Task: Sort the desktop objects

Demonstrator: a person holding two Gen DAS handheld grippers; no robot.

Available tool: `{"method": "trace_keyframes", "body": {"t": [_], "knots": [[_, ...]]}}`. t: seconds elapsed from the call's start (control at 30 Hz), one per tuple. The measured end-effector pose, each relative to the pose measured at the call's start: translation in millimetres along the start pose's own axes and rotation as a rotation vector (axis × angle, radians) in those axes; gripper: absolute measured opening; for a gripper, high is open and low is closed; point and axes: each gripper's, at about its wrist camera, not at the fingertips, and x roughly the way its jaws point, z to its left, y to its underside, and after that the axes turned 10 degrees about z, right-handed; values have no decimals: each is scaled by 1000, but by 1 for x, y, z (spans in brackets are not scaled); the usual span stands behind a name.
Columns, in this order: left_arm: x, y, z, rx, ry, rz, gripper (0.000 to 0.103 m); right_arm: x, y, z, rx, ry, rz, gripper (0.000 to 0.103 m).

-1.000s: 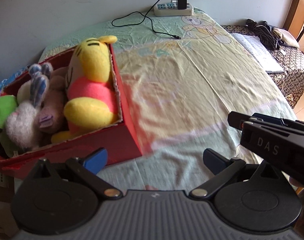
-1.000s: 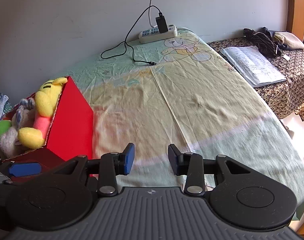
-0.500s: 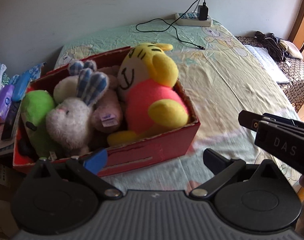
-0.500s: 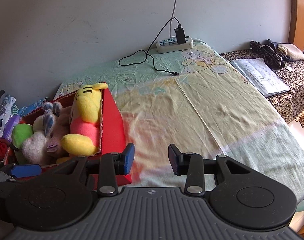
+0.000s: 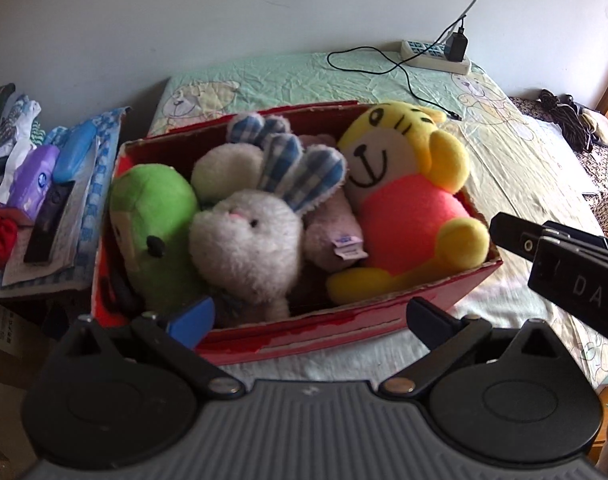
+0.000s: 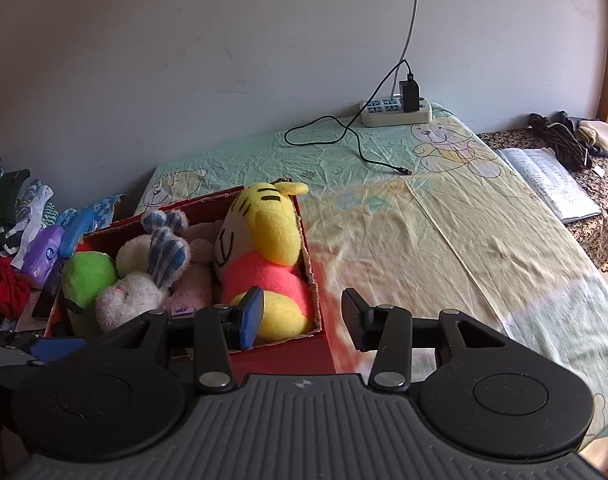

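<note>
Four plush toys are packed into a red box (image 5: 343,330) on the bed (image 6: 443,240).
Both the left gripper (image 5: 309,314) and the right gripper (image 6: 302,316) are held with jaws spread, nothing gripped, near the box's front wall.

At lower centre of the frame the right gripper (image 6: 302,316) has its black fingers (image 6: 353,318) spread apart with nothing between them. Left of centre, a red cardboard box (image 6: 288,354) rests on a bed covered by a pale green and yellow bear-print sheet (image 6: 443,248). Packed inside are a yellow and pink plush tiger (image 6: 264,256), a white plush rabbit with blue checked ears (image 6: 144,284) and a green plush toy (image 6: 86,276). At upper right, a white power strip (image 6: 395,112) lies against the wall.
</note>
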Motion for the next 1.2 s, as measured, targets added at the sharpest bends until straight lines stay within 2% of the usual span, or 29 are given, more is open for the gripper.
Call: {"method": "trace_keyframes", "body": {"t": [0.27,0.5,0.67,0.73,0.8,0.93,1.2], "knots": [[1,-6,38,-37,-84,9,102,7,-6,40,-35,10,9,47],[3,-15,72,-80,-106,10,102,18,-17,66,-73,74,39,53],[7,-31,89,-79,-108,3,102,24,-31,77,-67,110,49,64],[8,-39,95,-79,-102,7,102,28,-37,84,-81,160,57,75],[8,-47,99,-76,-101,6,102,30,-43,88,-87,188,73,76],[8,-64,105,-63,-98,7,102,32,-54,88,-41,143,91,77],[4,-84,111,-74,-66,35,102,53,-79,86,8,123,220,77]]}}
